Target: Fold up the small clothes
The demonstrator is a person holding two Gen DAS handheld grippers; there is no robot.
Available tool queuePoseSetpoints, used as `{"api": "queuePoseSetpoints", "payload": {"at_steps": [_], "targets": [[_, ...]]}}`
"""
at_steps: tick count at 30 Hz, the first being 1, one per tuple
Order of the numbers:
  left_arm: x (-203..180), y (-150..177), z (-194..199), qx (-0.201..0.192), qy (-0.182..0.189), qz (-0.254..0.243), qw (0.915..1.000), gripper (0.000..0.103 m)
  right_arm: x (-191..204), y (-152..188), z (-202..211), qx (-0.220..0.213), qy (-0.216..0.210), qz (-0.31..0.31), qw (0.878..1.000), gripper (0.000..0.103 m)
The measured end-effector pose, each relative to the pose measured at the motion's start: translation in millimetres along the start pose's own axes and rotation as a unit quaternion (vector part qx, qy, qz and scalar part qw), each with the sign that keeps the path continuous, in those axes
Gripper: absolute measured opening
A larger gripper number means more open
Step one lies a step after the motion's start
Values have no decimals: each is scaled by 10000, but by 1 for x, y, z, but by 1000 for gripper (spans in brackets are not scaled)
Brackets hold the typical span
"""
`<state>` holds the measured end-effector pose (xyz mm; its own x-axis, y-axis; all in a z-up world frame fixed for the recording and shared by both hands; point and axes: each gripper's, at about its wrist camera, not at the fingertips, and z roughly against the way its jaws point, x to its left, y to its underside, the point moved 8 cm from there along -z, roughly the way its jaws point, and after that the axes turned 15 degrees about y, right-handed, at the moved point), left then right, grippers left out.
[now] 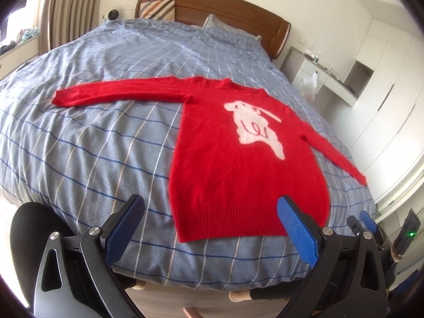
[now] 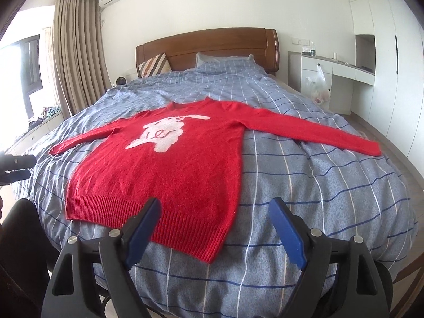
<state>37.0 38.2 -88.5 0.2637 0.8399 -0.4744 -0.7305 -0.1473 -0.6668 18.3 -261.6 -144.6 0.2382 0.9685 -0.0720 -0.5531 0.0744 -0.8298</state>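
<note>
The red sweater (image 1: 238, 164) lies flat, front up, sleeves spread, on the bed (image 1: 92, 145). It looks soft, light and floppy — best pinched at a cuff or the ribbed hem (image 2: 148, 212). The left claw (image 1: 209, 214) and right claw (image 2: 214, 214) hover spread near the hem, holding nothing. No containers hold clothes here.

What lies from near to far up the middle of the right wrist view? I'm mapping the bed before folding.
Right gripper → sweater hem → white rabbit motif → sweater collar → bare checked duvet → pillow → wooden headboard.
</note>
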Motion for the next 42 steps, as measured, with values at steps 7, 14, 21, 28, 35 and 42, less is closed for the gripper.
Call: {"api": "queuePoseSetpoints", "payload": {"at_steps": [7, 14, 21, 28, 35, 42], "targets": [[-4, -24, 8, -289, -100, -436, 9986, 101, -8, -6, 10, 9, 319, 9, 9995, 88], [7, -18, -10, -165, -254, -505, 9983, 101, -7, -14, 19, 130, 436, -97, 9989, 93], [25, -27, -21, -272, -655, -331, 9969, 101, 9, -2, -7, 169, 345, 324, 9987, 94], [26, -33, -34, -213, -778, -388, 9960, 101, 10, 3, -14, 213, 282, 279, 9990, 94], [27, -29, -37, -202, -786, -379, 9960, 101, 2, -1, -10, 169, 313, 128, 9993, 94], [41, -31, -34, -261, -953, -396, 9943, 101, -41, -33, -25, 256, -128, -675, 9973, 94]]}}
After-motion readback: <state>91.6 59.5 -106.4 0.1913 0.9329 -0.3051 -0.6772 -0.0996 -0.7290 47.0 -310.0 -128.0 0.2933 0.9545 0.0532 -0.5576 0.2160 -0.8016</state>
